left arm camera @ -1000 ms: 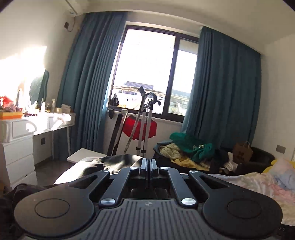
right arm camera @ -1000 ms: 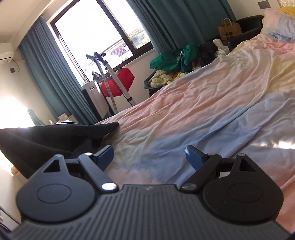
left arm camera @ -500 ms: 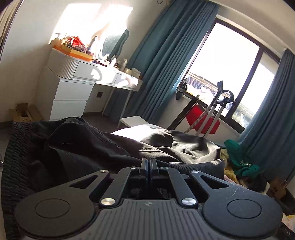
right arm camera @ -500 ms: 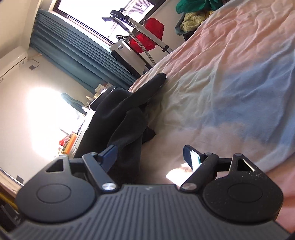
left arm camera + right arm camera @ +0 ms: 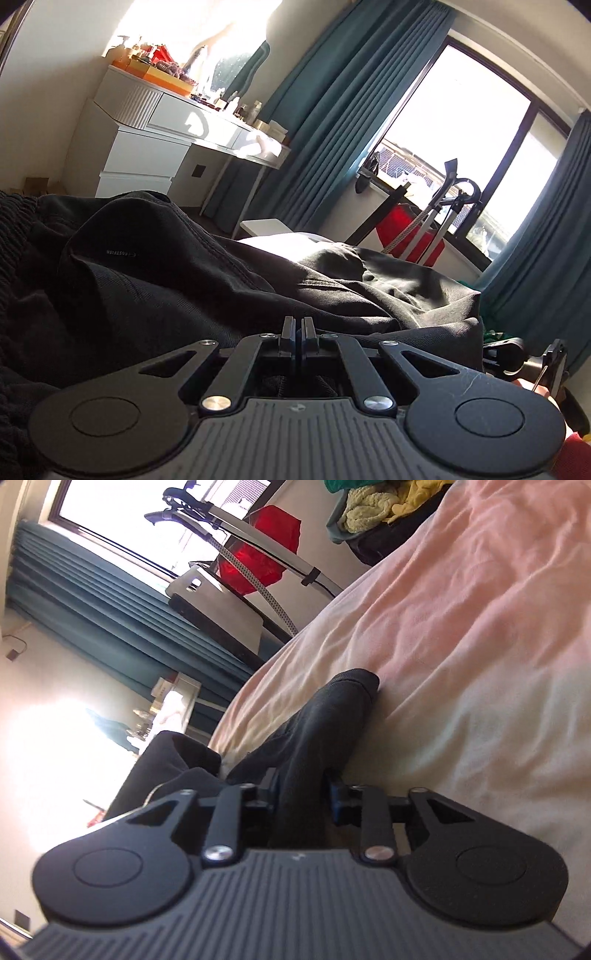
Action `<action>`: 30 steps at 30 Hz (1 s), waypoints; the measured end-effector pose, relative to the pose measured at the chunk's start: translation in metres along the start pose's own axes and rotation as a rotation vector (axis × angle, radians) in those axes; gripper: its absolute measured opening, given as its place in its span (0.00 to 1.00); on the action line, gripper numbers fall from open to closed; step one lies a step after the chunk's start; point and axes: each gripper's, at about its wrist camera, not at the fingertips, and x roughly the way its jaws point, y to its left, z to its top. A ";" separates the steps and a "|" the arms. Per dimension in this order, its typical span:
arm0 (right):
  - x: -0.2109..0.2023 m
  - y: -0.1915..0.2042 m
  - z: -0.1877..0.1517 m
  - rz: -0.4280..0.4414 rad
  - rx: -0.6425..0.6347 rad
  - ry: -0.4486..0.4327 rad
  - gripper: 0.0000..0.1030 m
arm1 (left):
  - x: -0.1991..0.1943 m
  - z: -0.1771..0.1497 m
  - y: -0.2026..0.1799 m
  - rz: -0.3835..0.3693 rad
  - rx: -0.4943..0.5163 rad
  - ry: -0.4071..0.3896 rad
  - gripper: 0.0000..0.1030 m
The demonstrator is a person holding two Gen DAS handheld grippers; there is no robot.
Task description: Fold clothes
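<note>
A black garment [image 5: 184, 266] lies crumpled across the bed and fills the lower left wrist view. My left gripper [image 5: 297, 328] is shut at its near edge, with dark cloth bunched under the fingers. In the right wrist view a long black part of the same garment [image 5: 332, 709] stretches over the pink and cream bed sheet [image 5: 461, 646]. My right gripper [image 5: 303, 792] is closed around this thick strip, a blue pad [image 5: 334, 797] pressing on each side of it. The rest of the garment hangs off to the left.
A white dresser [image 5: 144, 155] with bottles stands by the wall on the left. A garment steamer [image 5: 277, 557] and a red item [image 5: 266, 568] stand at the window beside teal curtains [image 5: 325, 122]. A pile of clothes [image 5: 369, 506] lies beyond the bed.
My right gripper has swung left, tilted, and closed from wide open onto the black strip. The left gripper, still shut, has turned toward the dresser and dropped low over the garment.
</note>
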 end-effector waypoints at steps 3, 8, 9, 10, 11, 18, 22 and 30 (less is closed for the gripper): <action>0.006 0.016 0.009 -0.031 -0.054 -0.064 0.05 | 0.005 -0.003 0.000 -0.016 -0.001 0.017 0.03; -0.089 0.027 0.030 -0.086 -0.171 -0.293 0.05 | -0.016 -0.005 -0.022 -0.155 0.062 -0.023 0.03; -0.114 0.026 0.033 -0.096 -0.190 -0.338 0.05 | -0.024 -0.005 -0.030 -0.196 0.086 -0.029 0.03; -0.139 0.025 0.037 -0.107 -0.207 -0.381 0.05 | -0.032 -0.007 -0.037 -0.239 0.113 -0.039 0.03; -0.165 0.023 0.040 -0.121 -0.217 -0.425 0.05 | -0.041 -0.010 -0.045 -0.286 0.139 -0.050 0.03; -0.350 -0.006 0.036 -0.225 -0.254 -0.763 0.05 | -0.114 -0.041 -0.098 -0.575 0.349 -0.079 0.03; -0.416 -0.021 0.015 -0.275 -0.300 -0.908 0.05 | -0.149 -0.062 -0.119 -0.622 0.440 -0.104 0.03; -0.430 -0.052 -0.012 -0.362 -0.378 -0.977 0.05 | -0.149 -0.088 -0.132 -0.562 0.496 -0.086 0.03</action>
